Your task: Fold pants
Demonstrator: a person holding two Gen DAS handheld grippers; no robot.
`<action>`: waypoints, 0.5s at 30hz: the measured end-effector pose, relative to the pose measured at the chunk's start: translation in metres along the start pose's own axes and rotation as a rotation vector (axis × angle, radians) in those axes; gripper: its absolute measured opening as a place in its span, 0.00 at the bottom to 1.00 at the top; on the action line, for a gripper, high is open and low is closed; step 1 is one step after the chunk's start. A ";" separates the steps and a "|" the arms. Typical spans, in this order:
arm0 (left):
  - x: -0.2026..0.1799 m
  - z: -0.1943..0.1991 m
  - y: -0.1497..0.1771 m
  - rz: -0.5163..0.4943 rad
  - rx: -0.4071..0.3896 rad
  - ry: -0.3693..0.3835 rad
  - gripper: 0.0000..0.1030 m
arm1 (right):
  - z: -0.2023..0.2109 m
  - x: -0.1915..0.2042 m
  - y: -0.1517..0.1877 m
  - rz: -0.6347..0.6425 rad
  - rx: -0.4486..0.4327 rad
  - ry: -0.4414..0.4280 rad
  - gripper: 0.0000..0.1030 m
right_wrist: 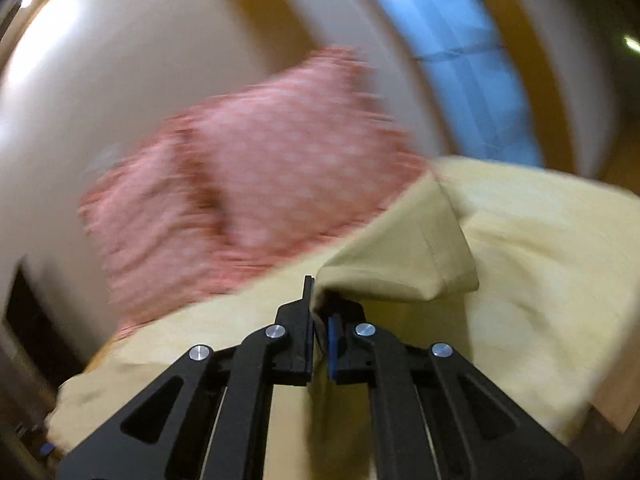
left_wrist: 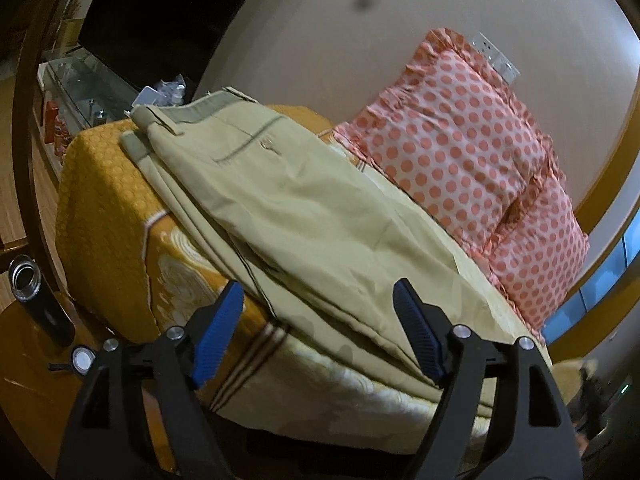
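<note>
Khaki pants (left_wrist: pixel 288 200) lie lengthwise on the bed, waistband and back pocket at the far end, legs running toward me. My left gripper (left_wrist: pixel 320 332) is open with blue pads, hovering just above the near part of the legs and holding nothing. In the right wrist view, my right gripper (right_wrist: pixel 320 328) is shut on a cuff end of the pants (right_wrist: pixel 404 260), which is lifted and bunched above the bed. That view is blurred by motion.
Two pink polka-dot pillows (left_wrist: pixel 460 140) lean on the wall to the right; they also show in the right wrist view (right_wrist: pixel 256 184). An orange and cream bedspread (left_wrist: pixel 104 184) covers the bed. A dark steel flask (left_wrist: pixel 36 292) stands at the left. A glass shelf (left_wrist: pixel 88 88) stands behind.
</note>
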State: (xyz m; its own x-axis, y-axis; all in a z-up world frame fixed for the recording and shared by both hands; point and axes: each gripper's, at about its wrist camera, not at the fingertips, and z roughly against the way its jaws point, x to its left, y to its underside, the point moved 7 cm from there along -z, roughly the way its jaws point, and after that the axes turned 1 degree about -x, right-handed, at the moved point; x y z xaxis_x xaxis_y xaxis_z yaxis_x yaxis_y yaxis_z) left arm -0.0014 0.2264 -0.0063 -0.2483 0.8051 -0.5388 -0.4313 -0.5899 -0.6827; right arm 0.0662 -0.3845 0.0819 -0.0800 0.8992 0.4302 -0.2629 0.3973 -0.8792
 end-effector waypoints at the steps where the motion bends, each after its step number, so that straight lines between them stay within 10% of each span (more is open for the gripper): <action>1: 0.002 -0.001 -0.002 0.009 -0.003 -0.007 0.76 | -0.009 0.029 0.000 0.034 0.018 -0.068 0.05; 6: 0.014 -0.006 -0.010 0.055 -0.009 -0.025 0.80 | -0.060 0.217 0.089 0.319 0.308 -0.436 0.06; 10: 0.024 -0.012 -0.012 0.069 0.008 -0.039 0.82 | -0.072 0.276 0.194 0.539 0.632 -0.504 0.27; 13: 0.031 -0.011 -0.017 0.074 0.001 -0.042 0.83 | -0.059 0.278 0.200 0.499 0.616 -0.560 0.62; 15: 0.034 -0.012 -0.022 0.085 -0.009 -0.042 0.83 | -0.056 0.270 0.184 0.412 0.570 -0.583 0.68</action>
State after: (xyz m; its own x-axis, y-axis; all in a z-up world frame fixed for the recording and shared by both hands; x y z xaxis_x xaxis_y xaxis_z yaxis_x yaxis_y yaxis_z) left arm 0.0096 0.2661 -0.0157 -0.3204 0.7536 -0.5740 -0.3993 -0.6569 -0.6396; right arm 0.0502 -0.0585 0.0242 -0.7050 0.6531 0.2763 -0.5286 -0.2243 -0.8187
